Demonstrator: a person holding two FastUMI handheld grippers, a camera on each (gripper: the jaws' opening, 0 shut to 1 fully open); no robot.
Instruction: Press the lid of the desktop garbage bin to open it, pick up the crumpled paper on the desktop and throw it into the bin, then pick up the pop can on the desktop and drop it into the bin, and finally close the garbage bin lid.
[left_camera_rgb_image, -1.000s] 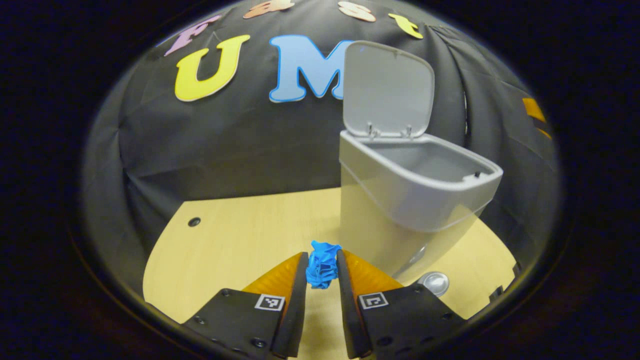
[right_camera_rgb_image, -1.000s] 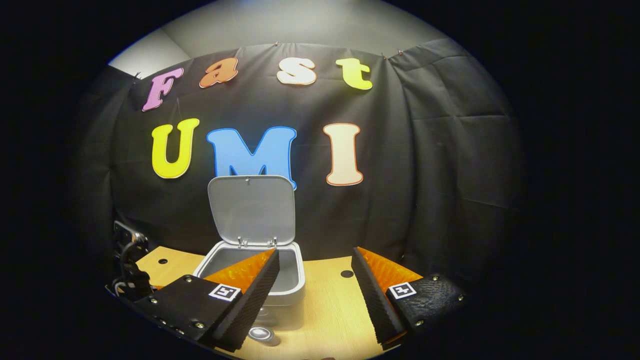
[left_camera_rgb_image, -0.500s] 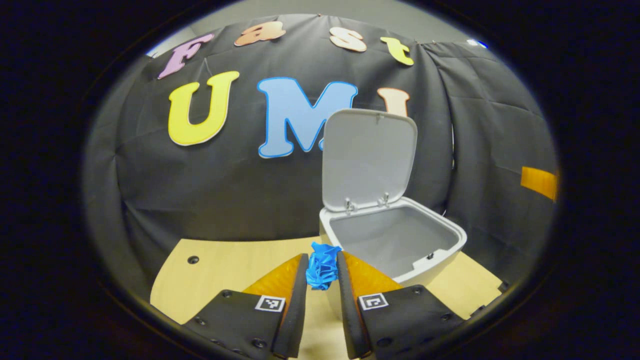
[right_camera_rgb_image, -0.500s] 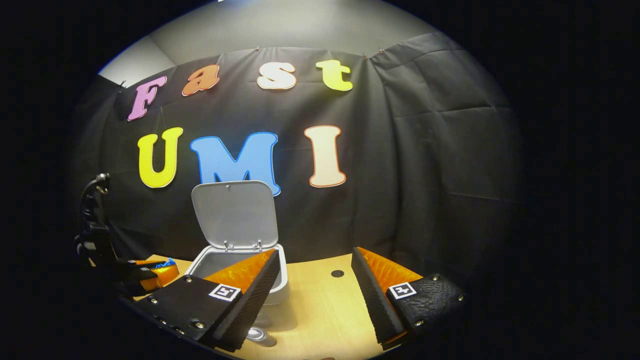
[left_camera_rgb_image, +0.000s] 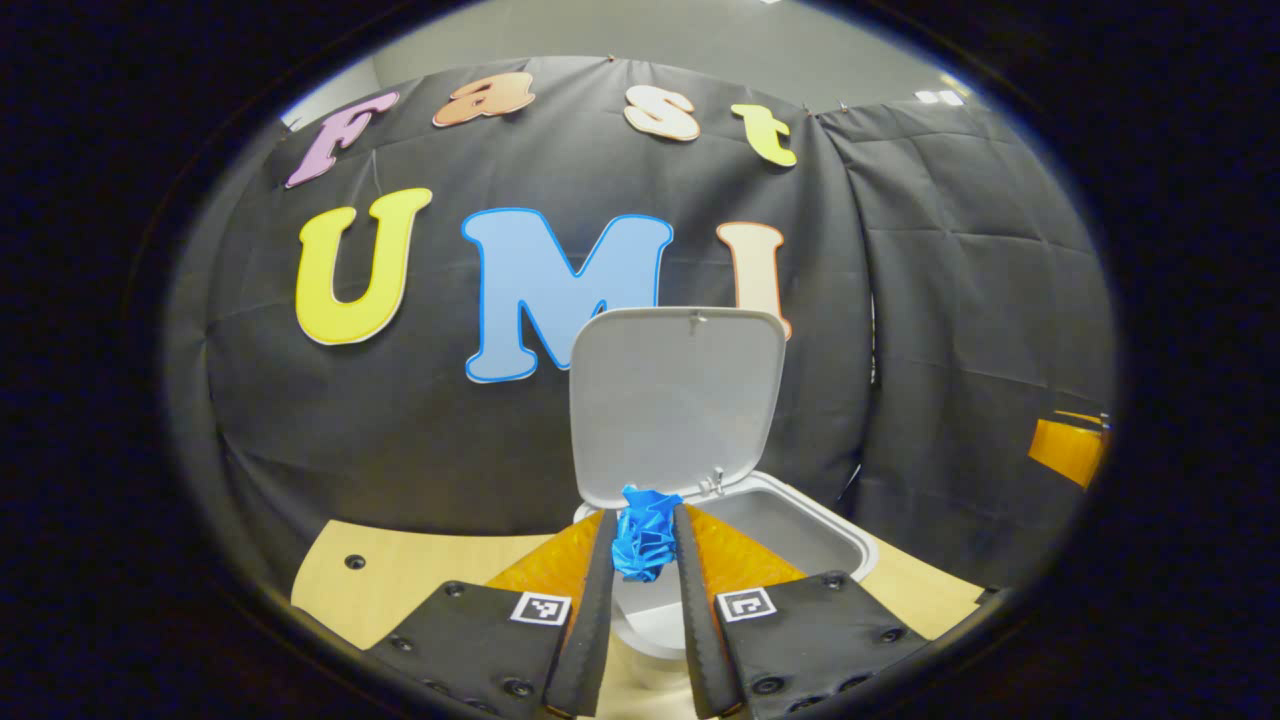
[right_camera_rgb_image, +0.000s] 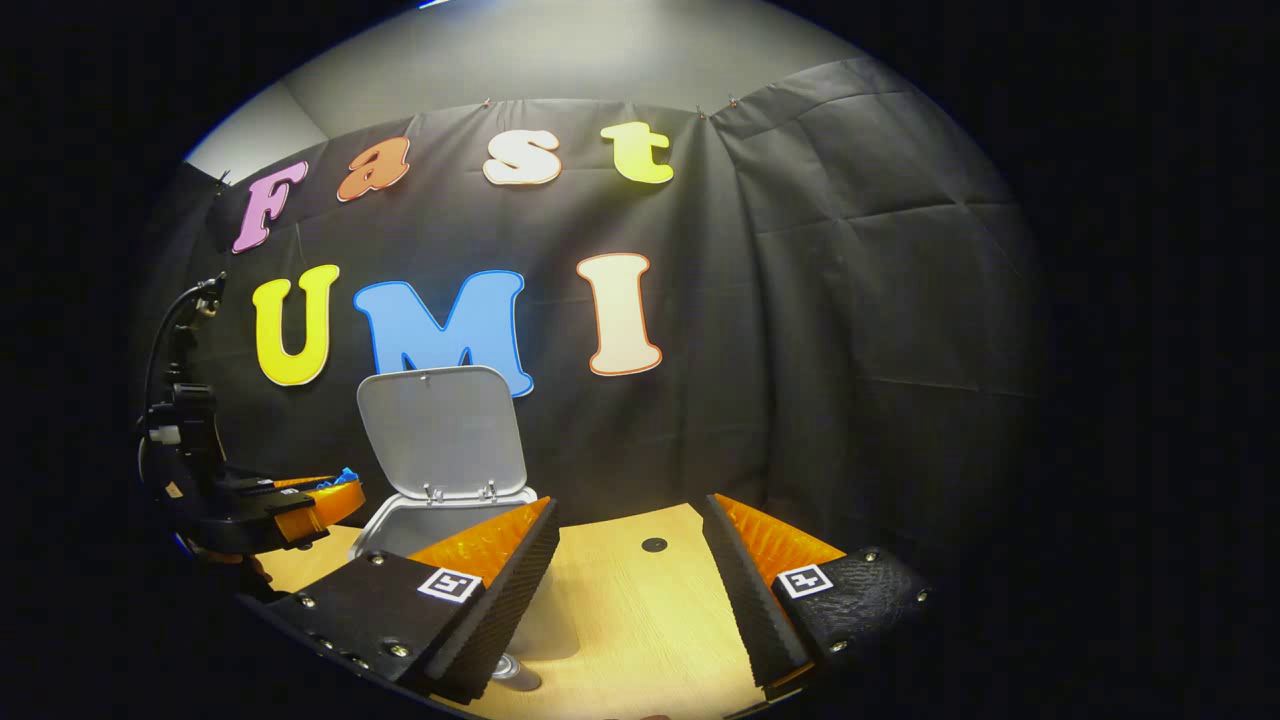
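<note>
With the bin (left_camera_rgb_image: 790, 530) lid (left_camera_rgb_image: 675, 400) up, the left tongs (left_camera_rgb_image: 645, 545) pinch the crumpled paper (left_camera_rgb_image: 643, 530) near its mouth, unreleased; the right tongs (right_camera_rgb_image: 630, 570) gape empty, the can (right_camera_rgb_image: 512, 672) waits on the surface (right_camera_rgb_image: 640, 620).

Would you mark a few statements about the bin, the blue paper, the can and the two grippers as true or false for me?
1. The bin has its lid raised. True.
2. The left gripper is open and holds nothing. False: it is shut on the crumpled blue paper.
3. The right gripper stands open with nothing between its fingers. True.
4. The paper already lies inside the bin. False: it sits between the left gripper's fingers, in front of the bin's opening.
5. The pop can is in the right gripper's grasp. False: it sits on the desktop, partly hidden behind one finger of the right gripper.
</note>
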